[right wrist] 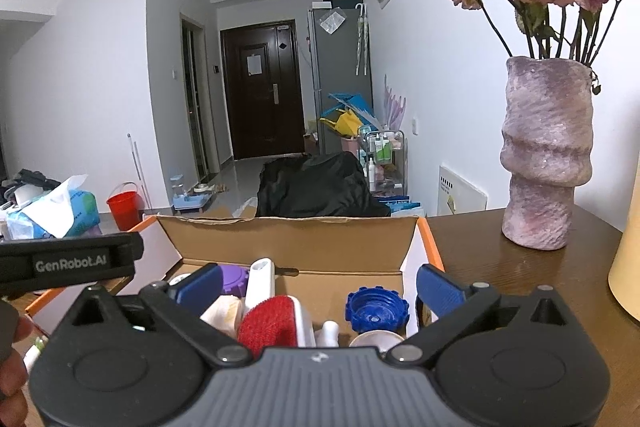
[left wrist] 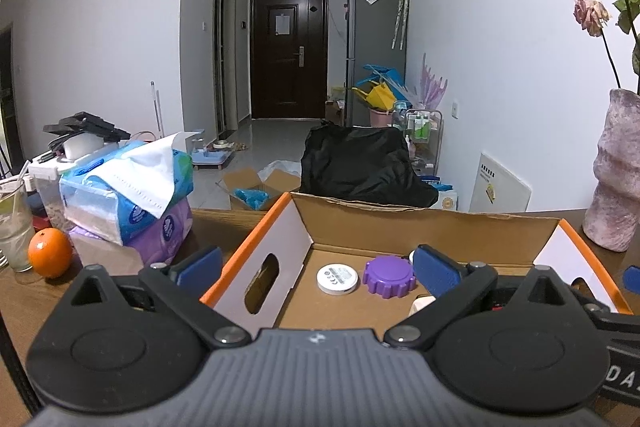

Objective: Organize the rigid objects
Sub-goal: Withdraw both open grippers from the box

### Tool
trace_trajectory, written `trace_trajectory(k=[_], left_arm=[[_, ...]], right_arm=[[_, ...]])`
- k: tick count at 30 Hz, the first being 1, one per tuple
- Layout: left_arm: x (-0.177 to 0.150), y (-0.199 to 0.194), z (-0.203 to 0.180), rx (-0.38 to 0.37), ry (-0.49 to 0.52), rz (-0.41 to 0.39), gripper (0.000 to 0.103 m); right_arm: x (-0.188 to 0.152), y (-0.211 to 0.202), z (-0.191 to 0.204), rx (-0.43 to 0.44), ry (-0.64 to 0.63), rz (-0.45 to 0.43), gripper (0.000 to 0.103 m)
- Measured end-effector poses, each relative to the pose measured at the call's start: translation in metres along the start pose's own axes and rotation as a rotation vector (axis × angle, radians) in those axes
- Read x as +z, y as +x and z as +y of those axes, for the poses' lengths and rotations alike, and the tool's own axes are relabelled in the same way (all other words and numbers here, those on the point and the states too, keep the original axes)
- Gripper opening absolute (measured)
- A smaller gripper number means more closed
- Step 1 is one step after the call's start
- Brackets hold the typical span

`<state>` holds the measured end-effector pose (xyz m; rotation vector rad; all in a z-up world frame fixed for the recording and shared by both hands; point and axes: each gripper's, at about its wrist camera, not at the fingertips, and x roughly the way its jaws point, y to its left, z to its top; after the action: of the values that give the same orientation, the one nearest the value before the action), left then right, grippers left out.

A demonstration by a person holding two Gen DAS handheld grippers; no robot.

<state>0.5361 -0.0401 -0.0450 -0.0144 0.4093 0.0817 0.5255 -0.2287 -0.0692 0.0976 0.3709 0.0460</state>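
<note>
Left wrist view: left gripper [left wrist: 318,269] has its jaws spread wide, nothing between them. It sits at the near-left corner of the cardboard box [left wrist: 420,223]; left finger is outside the box's left flap, right finger is over the box interior. On the box floor between the fingers: white round disc [left wrist: 337,279] and purple lid [left wrist: 389,275], just beside each other, the lid close to the right finger. A pale item below the right finger is mostly hidden, can't identify.

Right wrist view: right gripper [right wrist: 318,285] also wide open and empty, over the near edge of the same box. Between its fingers: red-faced brush [right wrist: 270,323] with white handle, blue lid [right wrist: 377,309], a white tube-like piece [right wrist: 258,285]. Bottom of these is cut off by the gripper body. Purple lid partly hidden behind the left finger.

Box flaps stand up at back and sides, top is open. Tissue packs [left wrist: 132,195] and orange [left wrist: 50,253] left of the box, vase [right wrist: 544,155] right of it, well apart on bare table [right wrist: 480,251].
</note>
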Motion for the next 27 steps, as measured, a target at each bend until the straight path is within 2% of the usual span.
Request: trace_trajectory(k=[15, 27], left_arm=[[-0.013, -0.035, 0.014, 0.004, -0.013, -0.023, 0.103], [-0.028, -0.066, 0.026, 0.001, -0.023, -0.010, 0.103]], right_arm=[[-0.005, -0.037, -0.004, -0.008, 0.017, -0.031, 0.103], [-0.014, -0.067, -0.003, -0.019, 0.023, -0.037, 0.103]])
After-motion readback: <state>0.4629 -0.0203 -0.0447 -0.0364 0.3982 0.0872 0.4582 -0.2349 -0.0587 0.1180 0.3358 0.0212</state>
